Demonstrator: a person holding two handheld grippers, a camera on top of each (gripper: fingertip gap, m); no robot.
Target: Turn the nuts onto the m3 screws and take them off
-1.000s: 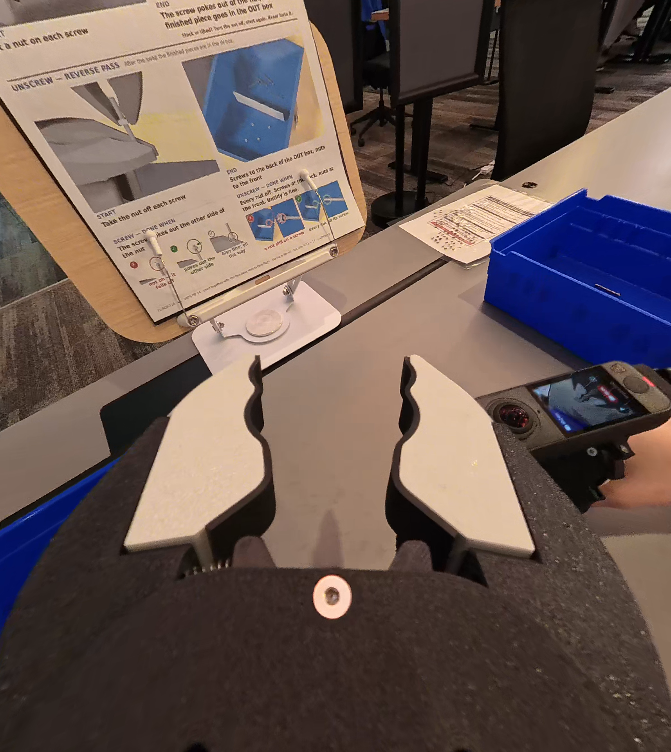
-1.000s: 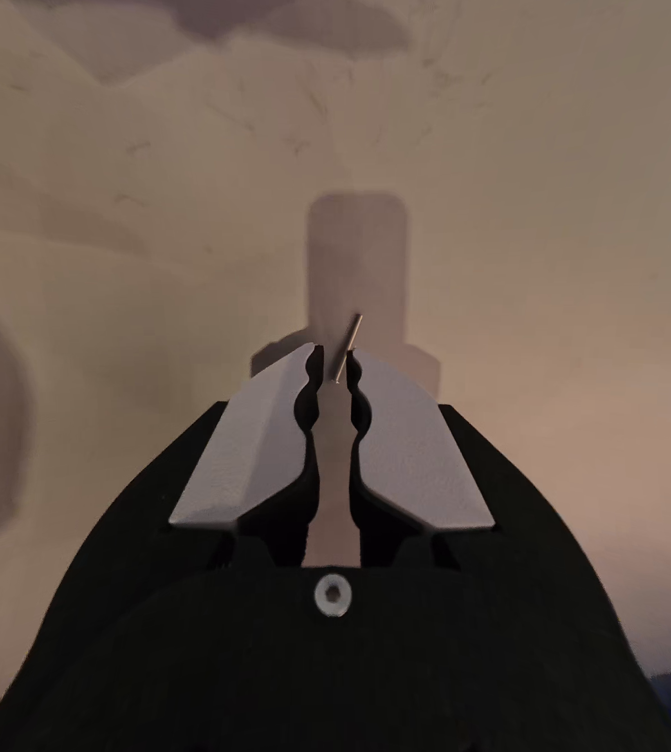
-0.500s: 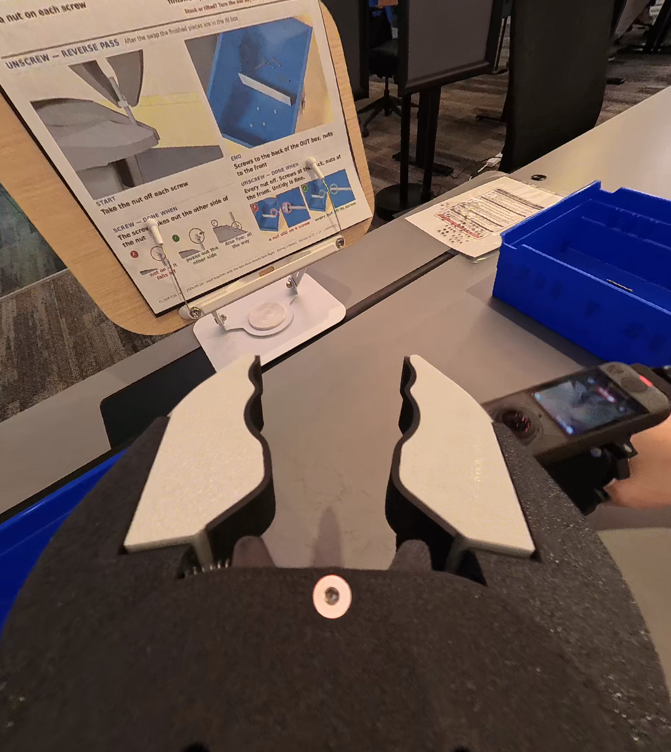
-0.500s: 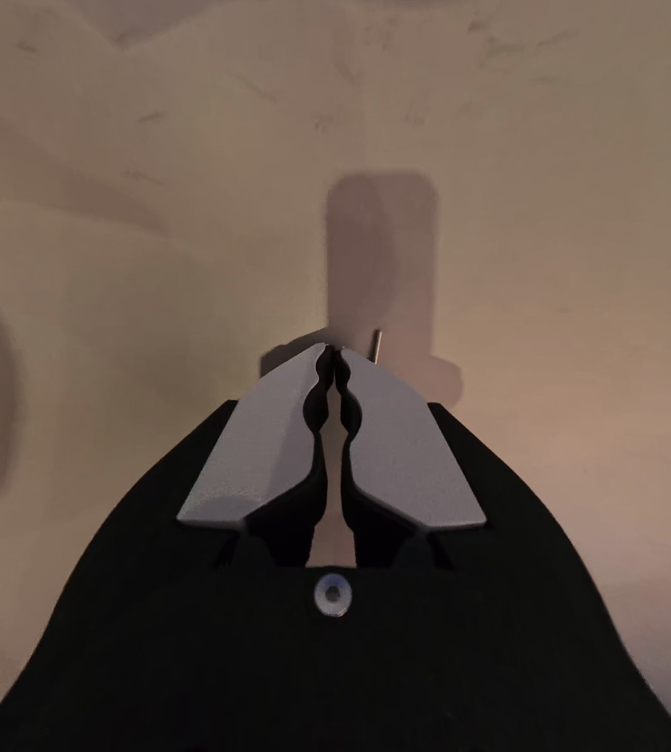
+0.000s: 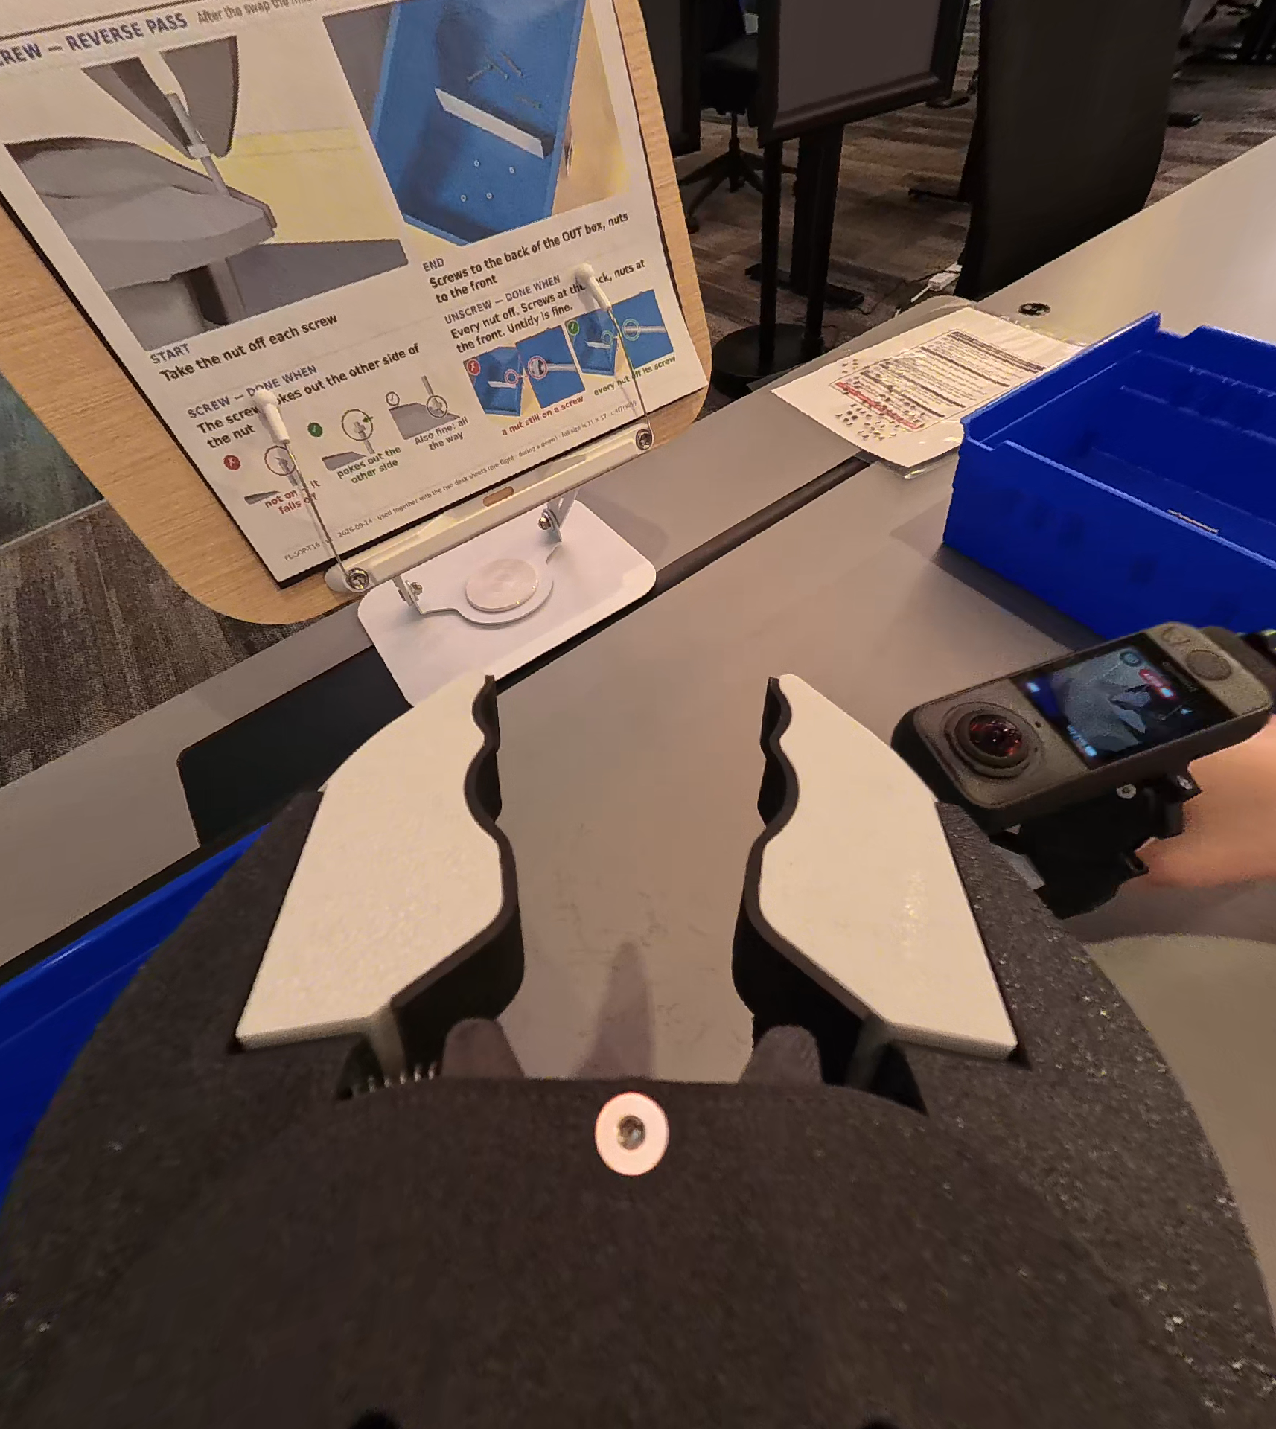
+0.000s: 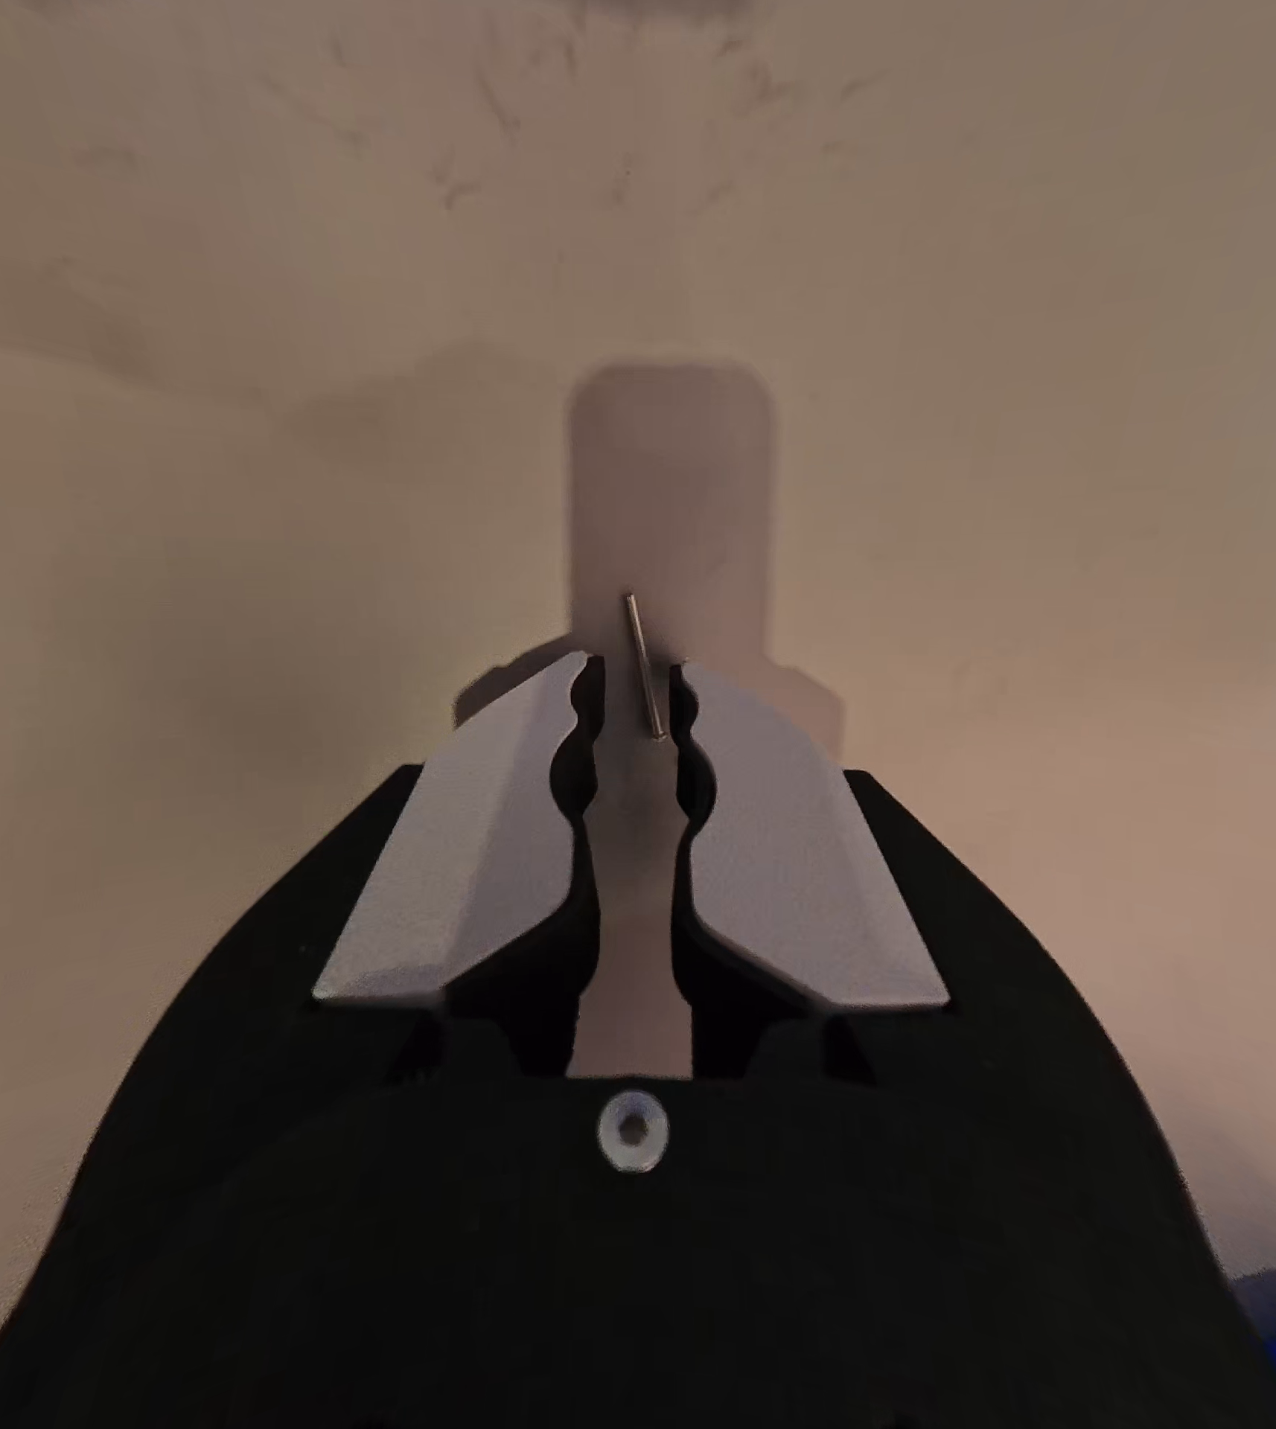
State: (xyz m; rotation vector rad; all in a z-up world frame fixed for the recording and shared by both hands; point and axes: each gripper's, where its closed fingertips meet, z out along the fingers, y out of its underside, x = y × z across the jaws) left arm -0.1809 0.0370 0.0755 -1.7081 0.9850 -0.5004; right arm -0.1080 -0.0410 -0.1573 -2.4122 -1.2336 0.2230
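Observation:
In the right wrist view a thin silver screw (image 6: 642, 657) lies on the pale table surface (image 6: 233, 541). It sits between the tips of my right gripper (image 6: 635, 663), nearer the right finger. The jaws stand a narrow gap apart and do not clamp it. I see no nut. My left gripper (image 5: 631, 684) is wide open and empty above the grey table (image 5: 619, 812). The right gripper's camera body (image 5: 1083, 727), held by a hand (image 5: 1269, 812), shows at the right of the left wrist view.
A blue divided bin (image 5: 1161, 495) stands at the right and another blue bin (image 5: 16, 1028) at the lower left. An instruction board (image 5: 310, 271) on a white stand (image 5: 511, 611) stands ahead. A printed sheet (image 5: 921, 379) lies near the far edge. Some 25 cm of space lies between my two pairs of fingers.
My right gripper was shut with the screw just right of its tips; it has opened a little and the screw now lies between the tips. The left gripper moved slightly forward.

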